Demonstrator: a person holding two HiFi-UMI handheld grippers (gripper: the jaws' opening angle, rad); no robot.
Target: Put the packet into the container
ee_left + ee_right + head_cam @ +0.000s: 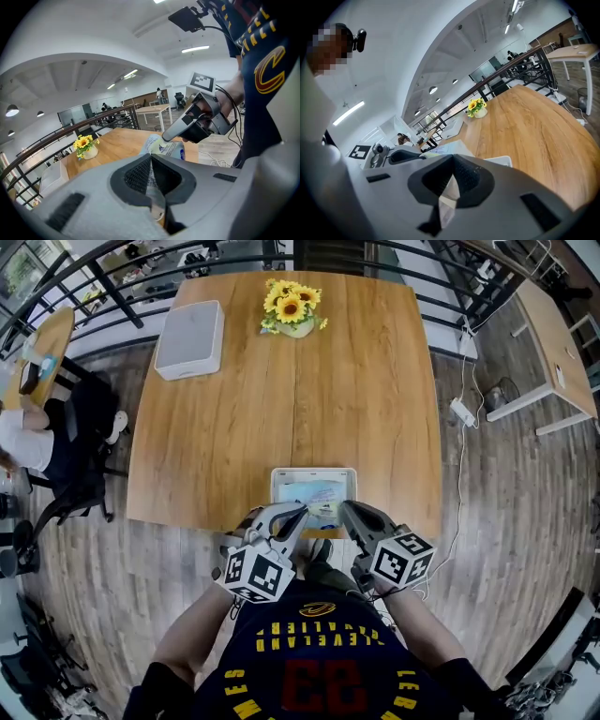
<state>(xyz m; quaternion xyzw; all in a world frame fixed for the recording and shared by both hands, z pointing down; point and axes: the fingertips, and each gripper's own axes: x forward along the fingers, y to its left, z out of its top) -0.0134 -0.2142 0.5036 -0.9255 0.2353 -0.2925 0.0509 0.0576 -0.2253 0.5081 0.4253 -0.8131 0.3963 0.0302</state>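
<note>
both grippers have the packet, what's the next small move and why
Probably lower the packet straight down into the white container: the left gripper and right gripper are both shut on its edges, and it sits over the container's opening, apparently not yet resting inside.

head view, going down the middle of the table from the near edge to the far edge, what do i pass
container → bare table → sunflowers
</note>
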